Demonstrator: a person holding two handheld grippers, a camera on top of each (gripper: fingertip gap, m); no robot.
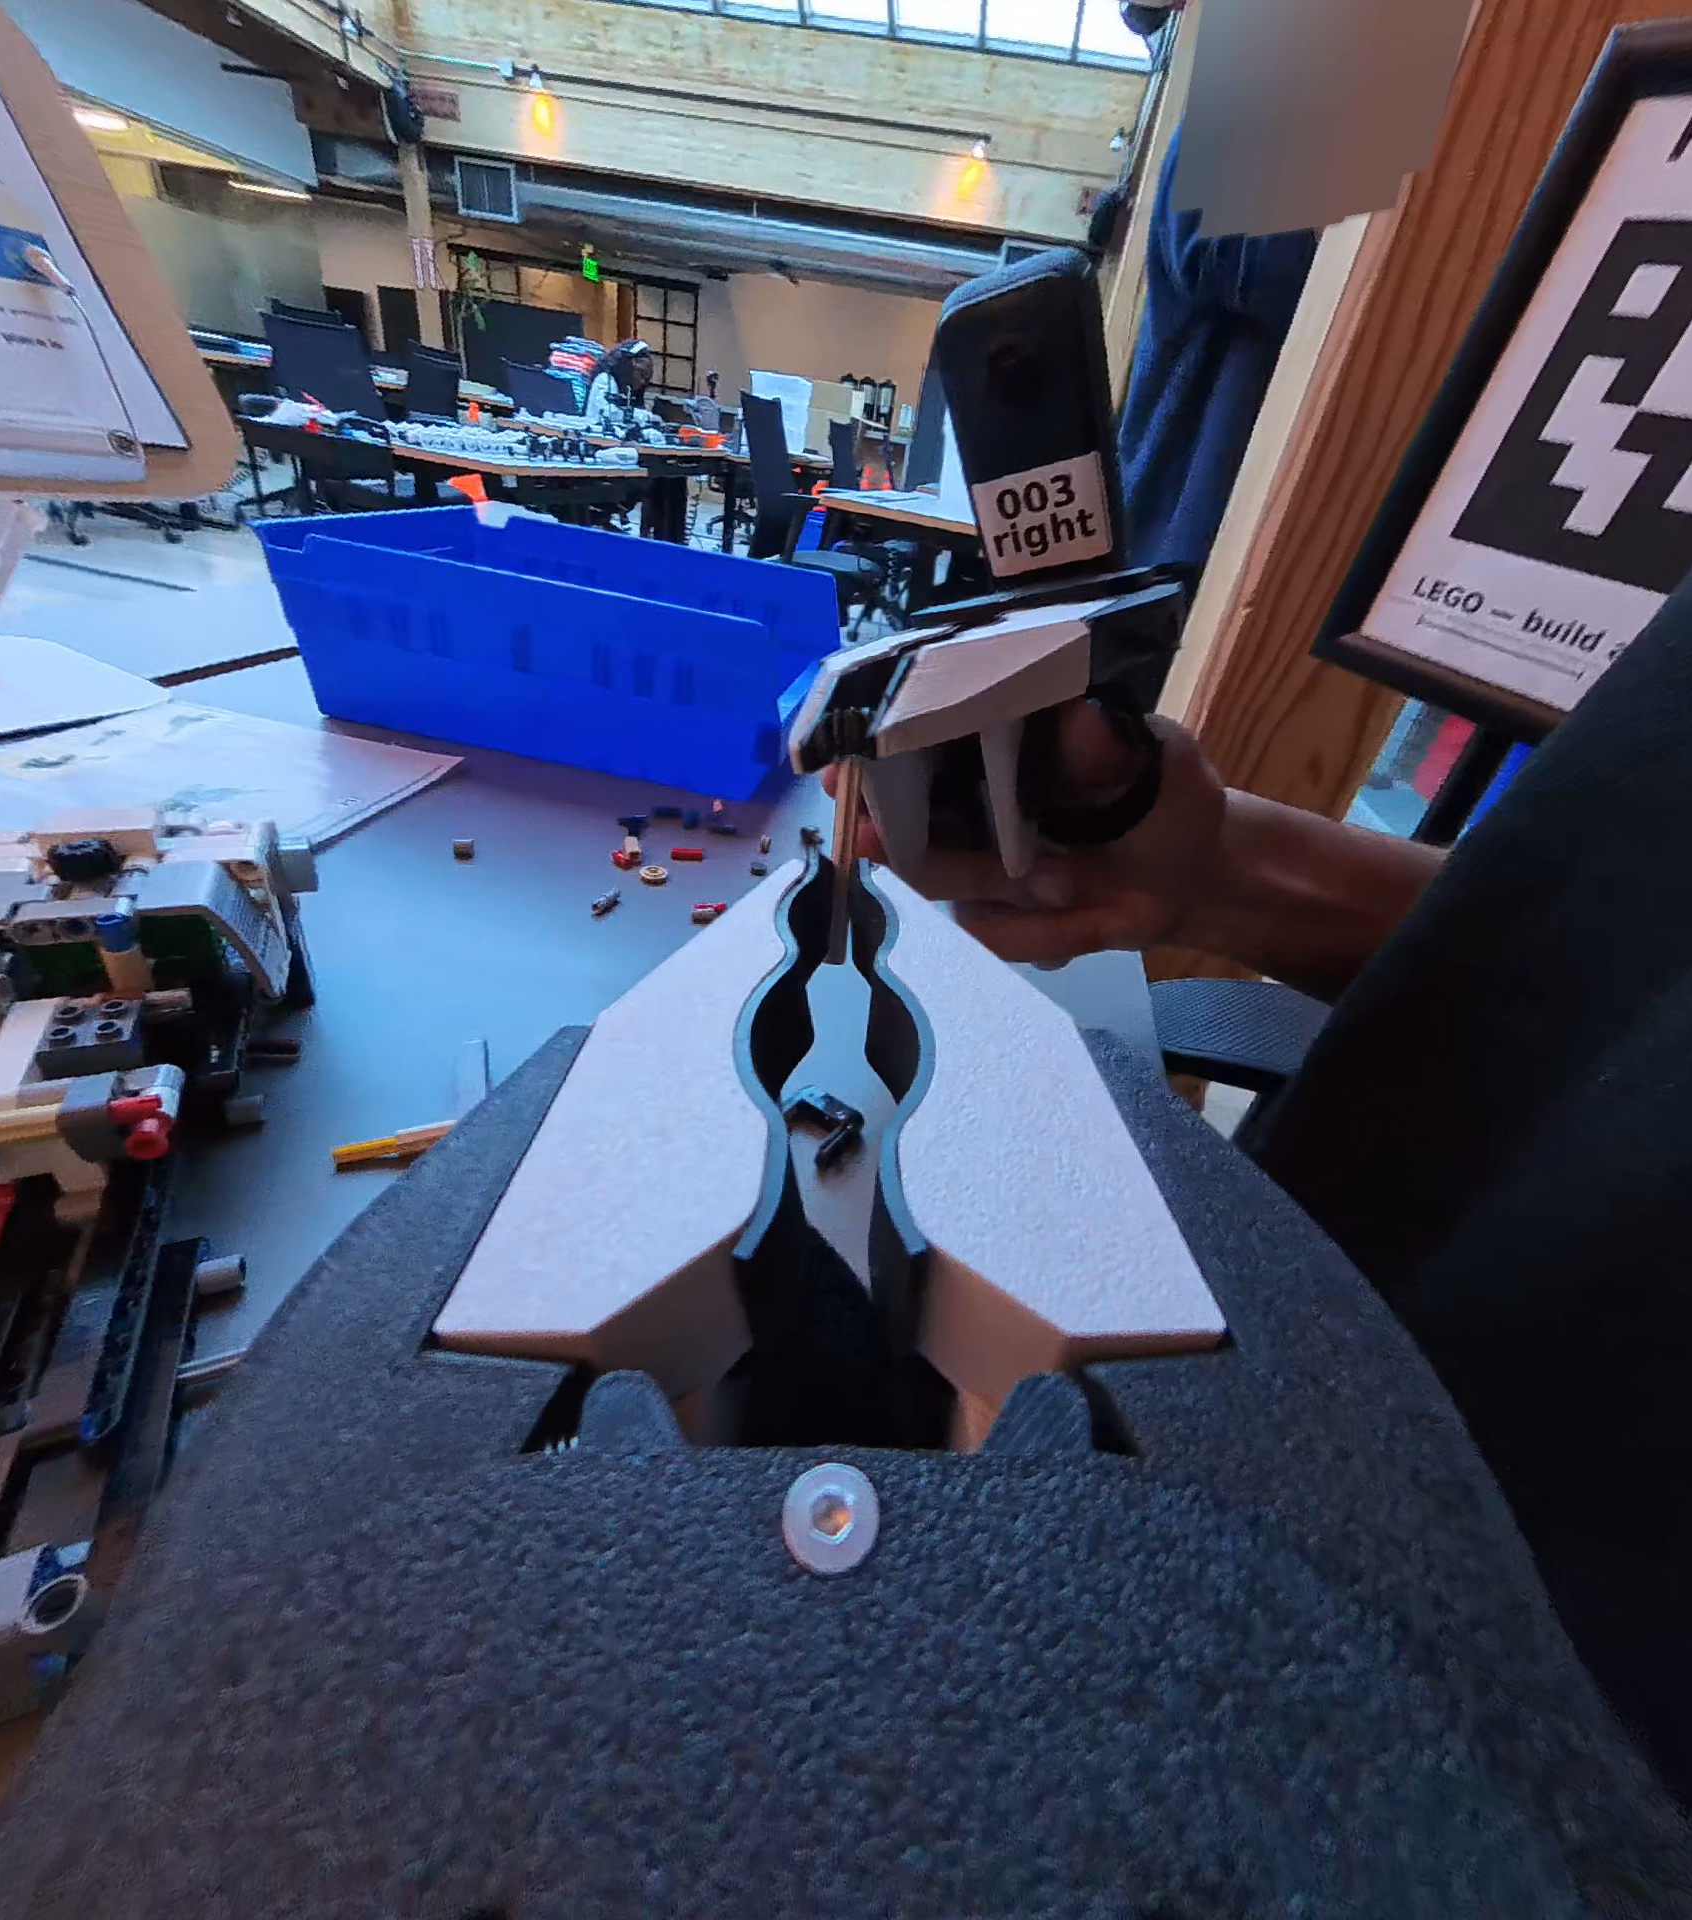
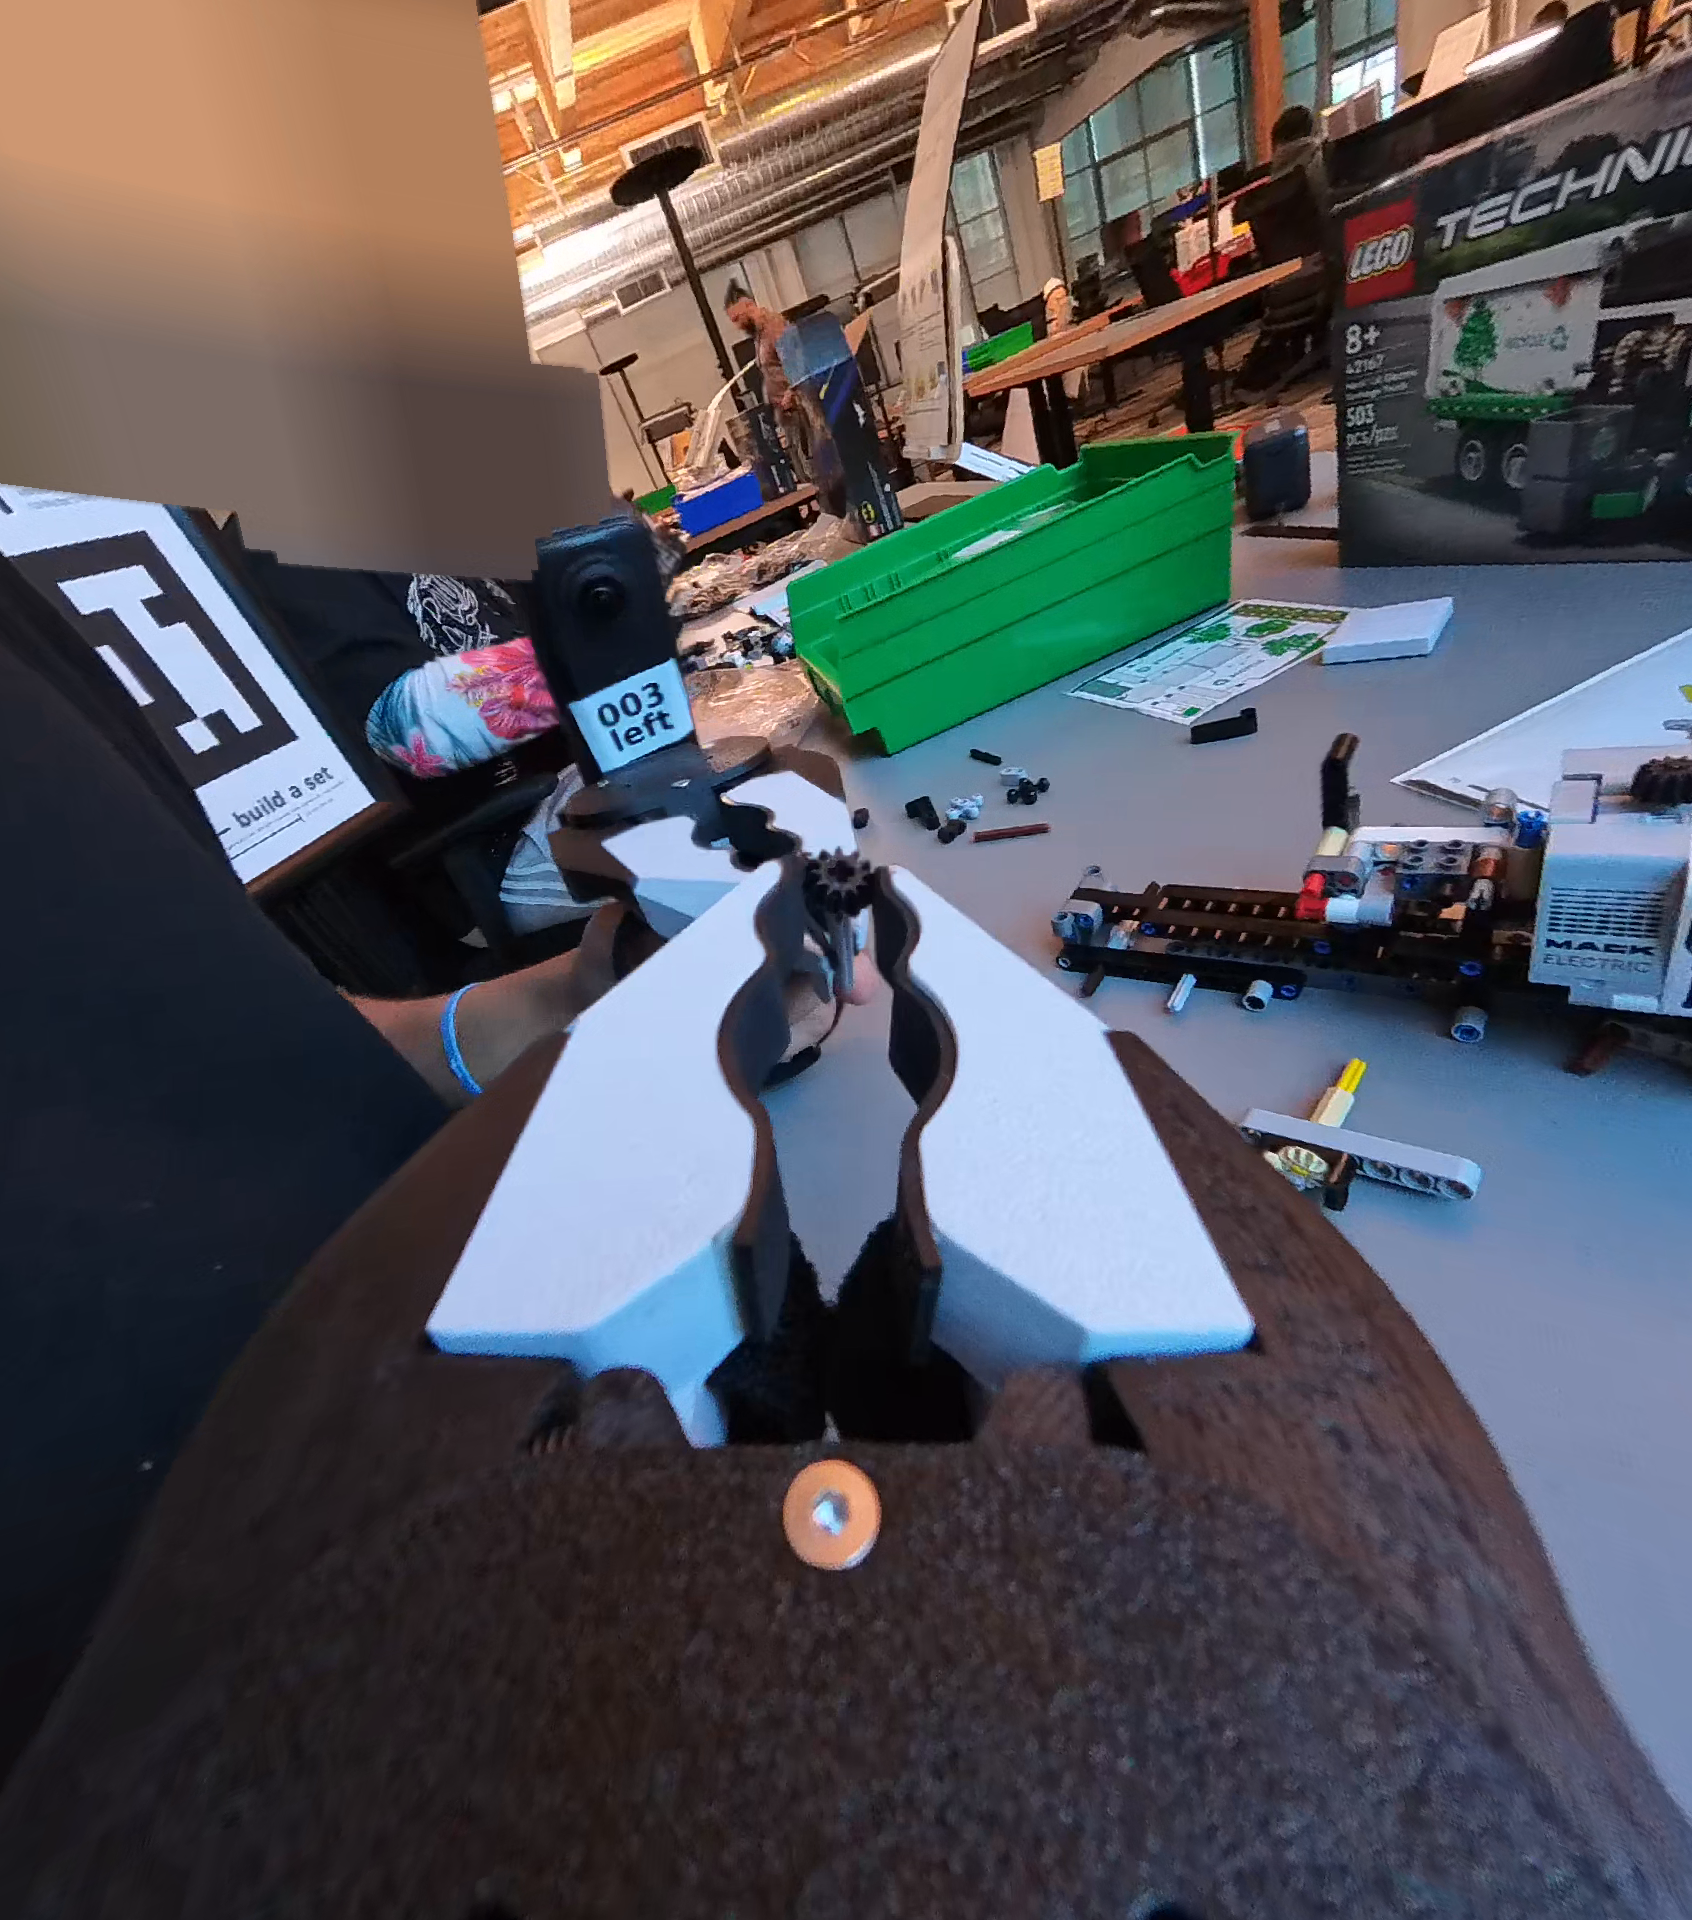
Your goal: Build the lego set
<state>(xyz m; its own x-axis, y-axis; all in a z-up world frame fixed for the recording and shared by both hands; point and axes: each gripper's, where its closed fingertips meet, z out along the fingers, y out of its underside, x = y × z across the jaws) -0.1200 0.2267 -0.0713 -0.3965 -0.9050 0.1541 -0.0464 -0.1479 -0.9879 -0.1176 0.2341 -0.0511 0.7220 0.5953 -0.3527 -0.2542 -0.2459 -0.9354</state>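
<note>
A half-built white and grey truck model lies on the table, at the left of the left wrist view (image 1: 83,1039) and at the right of the right wrist view (image 2: 1444,914). My two grippers meet in the air over the table. My right gripper (image 2: 834,888) is shut on a small black gear (image 2: 834,881) with a grey axle (image 1: 840,894) through it. In the left wrist view the right gripper (image 1: 837,727) holds the axle's top. My left gripper (image 1: 837,878) is shut on the axle's lower end and also shows in the right wrist view (image 2: 769,847).
A blue bin (image 1: 551,644) stands behind loose pieces (image 1: 676,852). A green bin (image 2: 1018,582), the set's box (image 2: 1569,343), a sticker sheet (image 2: 1206,655) and more loose pieces (image 2: 977,805) lie beyond. A grey beam with a yellow axle (image 2: 1361,1153) lies near. A small black piece (image 1: 826,1127) lies under my left fingers. The grippers are tip to tip, or close to it.
</note>
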